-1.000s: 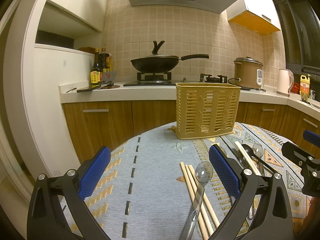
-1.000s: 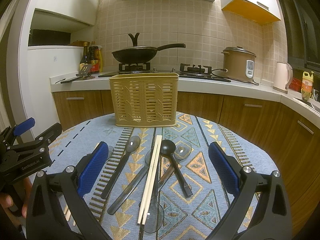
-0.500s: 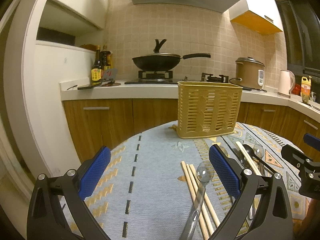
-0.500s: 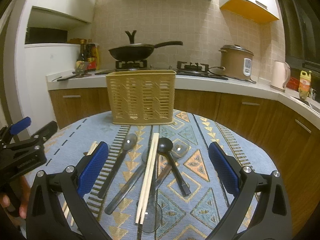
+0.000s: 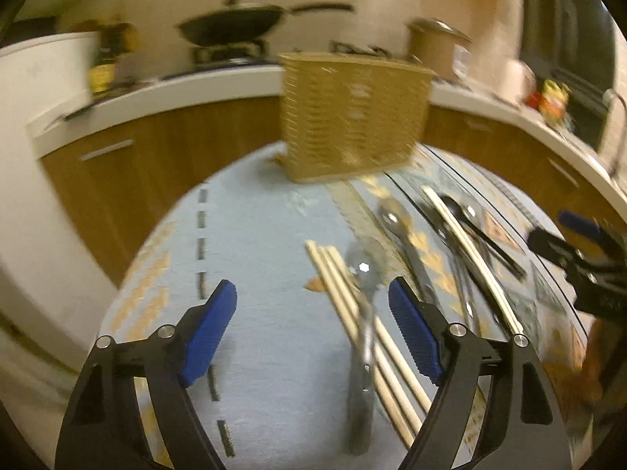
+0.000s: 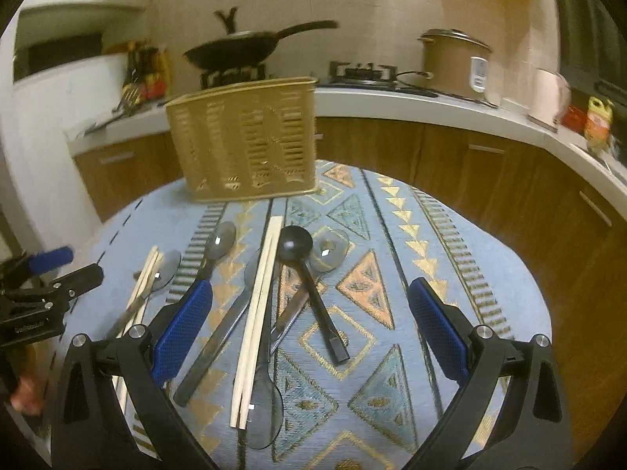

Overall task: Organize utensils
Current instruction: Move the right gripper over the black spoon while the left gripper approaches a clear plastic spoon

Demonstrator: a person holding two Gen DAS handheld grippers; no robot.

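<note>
A tan slotted utensil basket [image 5: 352,117] [image 6: 245,141] stands upright at the far side of the round table. A clear spoon [image 5: 364,313] lies on several wooden chopsticks [image 5: 337,290] just inside the right finger of my left gripper [image 5: 311,286]. Its jaws are closing, above the table, with no pad touching anything. My right gripper [image 6: 310,285] is open over a pale chopstick pair [image 6: 256,313], a black spoon [image 6: 309,278] and clear grey spoons [image 6: 219,243]. Each gripper shows at the edge of the other's view.
A blue patterned cloth [image 6: 431,235] covers the table. Behind it runs a counter with a wok [image 6: 235,49] on a stove, a rice cooker [image 6: 454,58], bottles [image 6: 145,74] and a kettle [image 6: 548,94]. A hand [image 6: 23,391] shows at the lower left.
Both views have tipped down toward the table and moved closer to the utensils. The left jaws stand narrower than before. No utensil has moved.
</note>
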